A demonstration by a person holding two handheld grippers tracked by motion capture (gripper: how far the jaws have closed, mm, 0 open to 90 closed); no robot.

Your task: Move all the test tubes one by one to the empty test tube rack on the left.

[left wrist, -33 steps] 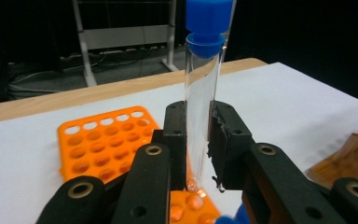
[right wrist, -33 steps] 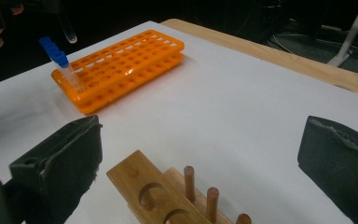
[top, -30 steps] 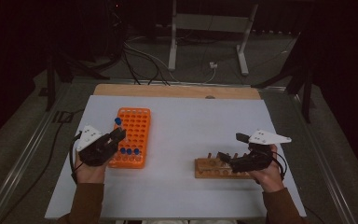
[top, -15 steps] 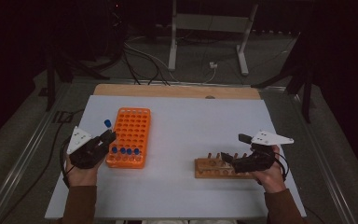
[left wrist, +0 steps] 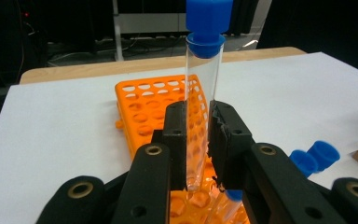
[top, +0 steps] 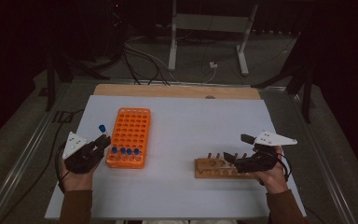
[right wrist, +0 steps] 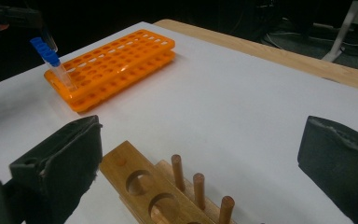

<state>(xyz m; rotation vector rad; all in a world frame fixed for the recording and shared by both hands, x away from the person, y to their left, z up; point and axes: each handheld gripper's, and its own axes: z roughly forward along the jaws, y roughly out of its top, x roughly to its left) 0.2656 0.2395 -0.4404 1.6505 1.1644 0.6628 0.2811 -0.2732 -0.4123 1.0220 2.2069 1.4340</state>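
Pulled back left off the orange plastic rack (top: pixel 129 137) since a moment ago: left gripper (left wrist: pixel 199 140), fingers clenched on one clear blue-capped tube (left wrist: pixel 201 88). Four blue caps in the rack's near row. Right gripper (right wrist: pixel 200 163) gaping over the wooden peg block (right wrist: pixel 158 191) on the white worktop (top: pixel 186 116).
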